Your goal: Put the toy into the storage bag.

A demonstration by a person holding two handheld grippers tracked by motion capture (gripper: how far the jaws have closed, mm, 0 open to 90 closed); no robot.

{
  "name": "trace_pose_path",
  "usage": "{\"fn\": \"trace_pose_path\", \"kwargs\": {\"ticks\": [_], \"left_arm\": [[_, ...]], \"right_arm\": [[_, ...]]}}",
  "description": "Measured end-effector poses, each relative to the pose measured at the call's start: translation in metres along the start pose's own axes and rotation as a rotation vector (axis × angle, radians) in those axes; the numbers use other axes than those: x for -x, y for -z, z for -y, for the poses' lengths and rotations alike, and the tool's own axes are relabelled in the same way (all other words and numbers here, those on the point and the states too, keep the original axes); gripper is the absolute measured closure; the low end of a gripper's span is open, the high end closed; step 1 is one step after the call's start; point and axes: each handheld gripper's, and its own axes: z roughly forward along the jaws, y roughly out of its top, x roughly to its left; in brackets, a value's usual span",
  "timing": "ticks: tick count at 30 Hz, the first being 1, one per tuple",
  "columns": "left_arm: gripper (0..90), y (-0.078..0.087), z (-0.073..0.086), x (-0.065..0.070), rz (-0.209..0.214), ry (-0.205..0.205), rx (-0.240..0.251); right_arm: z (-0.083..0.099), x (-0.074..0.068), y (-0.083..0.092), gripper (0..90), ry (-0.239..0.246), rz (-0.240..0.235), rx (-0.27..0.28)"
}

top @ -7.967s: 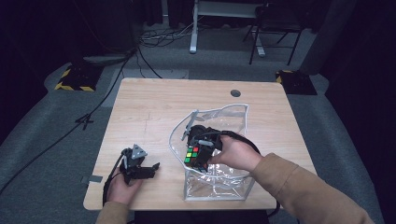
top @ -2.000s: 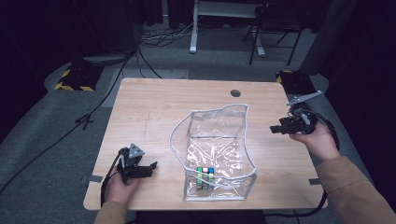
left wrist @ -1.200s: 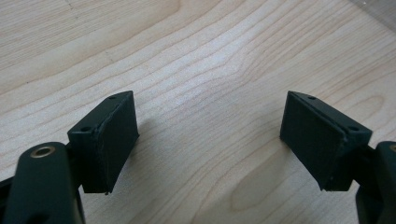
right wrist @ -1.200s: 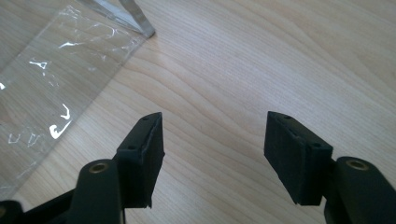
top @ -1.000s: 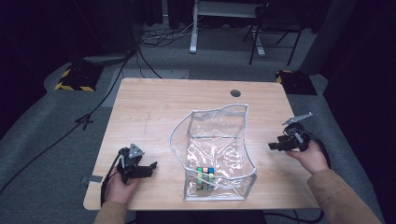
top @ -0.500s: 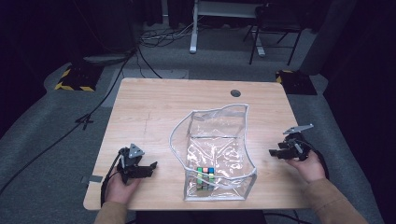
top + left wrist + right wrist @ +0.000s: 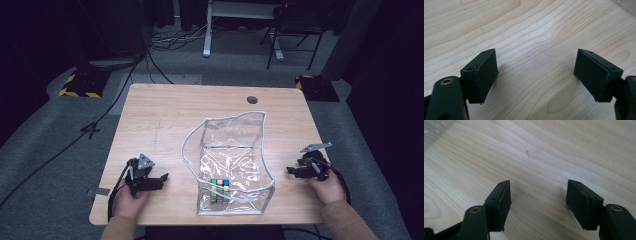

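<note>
At the lower centre of the high view, a puzzle cube (image 7: 219, 190) lay inside a clear plastic bag (image 7: 235, 150) on the tabletop (image 7: 165, 120). The left tongs (image 7: 159, 178) sat at lower left, jaws wide apart and empty. The right tongs (image 7: 291, 171), at lower right, had just been opening, with only bare wood between their jaws.

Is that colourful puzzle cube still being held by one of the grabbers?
No, the puzzle cube lies inside the clear bag, while the left gripper and right gripper sit apart from it, jaws empty.
</note>
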Motion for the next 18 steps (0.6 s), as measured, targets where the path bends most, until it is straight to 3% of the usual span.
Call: {"fn": "trace_pose_path", "kwargs": {"ticks": [4,6,8,9,10,18], "left_arm": [[19.4,0.000,0.000,0.000,0.004,0.002,-0.001],[19.4,0.000,0.000,0.000,-0.005,-0.003,0.001],[19.4,0.000,0.000,0.000,0.002,0.001,-0.001],[19.4,0.000,0.000,0.000,0.002,0.001,-0.001],[19.4,0.000,0.000,0.000,0.003,0.002,0.000],[19.4,0.000,0.000,0.000,0.003,0.002,0.000]], "right_arm": [[0.001,-0.003,-0.002,30.5,-0.017,-0.002,0.032],[0.010,-0.005,-0.006,24.4,-0.004,-0.001,0.123],[0.021,-0.005,-0.014,16.5,0.017,0.014,0.258],[0.021,-0.005,-0.014,16.5,0.017,0.014,0.258],[0.022,-0.002,-0.014,17.0,-0.015,-0.005,0.255],[0.023,-0.002,-0.014,16.0,-0.009,0.000,0.253]]}}
